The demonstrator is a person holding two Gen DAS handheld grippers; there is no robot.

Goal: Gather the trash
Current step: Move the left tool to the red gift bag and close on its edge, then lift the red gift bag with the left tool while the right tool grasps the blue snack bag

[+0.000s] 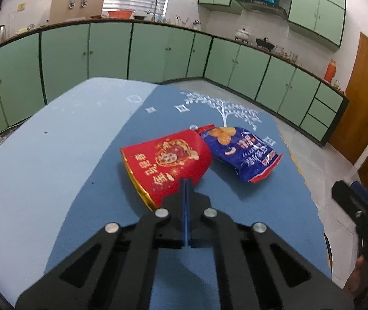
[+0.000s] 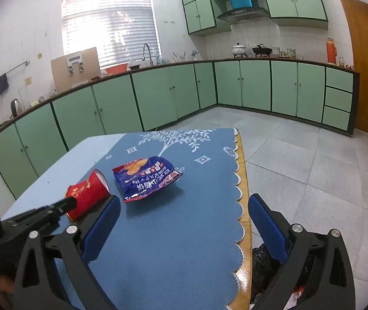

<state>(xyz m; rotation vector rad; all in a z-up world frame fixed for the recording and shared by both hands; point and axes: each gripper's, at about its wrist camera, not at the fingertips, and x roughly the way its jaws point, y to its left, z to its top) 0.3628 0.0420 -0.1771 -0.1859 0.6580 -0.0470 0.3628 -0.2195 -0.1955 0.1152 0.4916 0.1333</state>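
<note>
A red snack bag with gold print lies on the blue tablecloth. My left gripper is shut on its near edge. It also shows in the right wrist view, pinched by the left gripper. A blue snack bag lies just right of the red one, touching it, and it shows in the right wrist view too. My right gripper is open and empty, low over the table's near right part, short of the blue bag.
A bin with a black liner and some trash stands below the table's right edge. Green kitchen cabinets line the far walls. A wooden door is at the right. Tiled floor lies right of the table.
</note>
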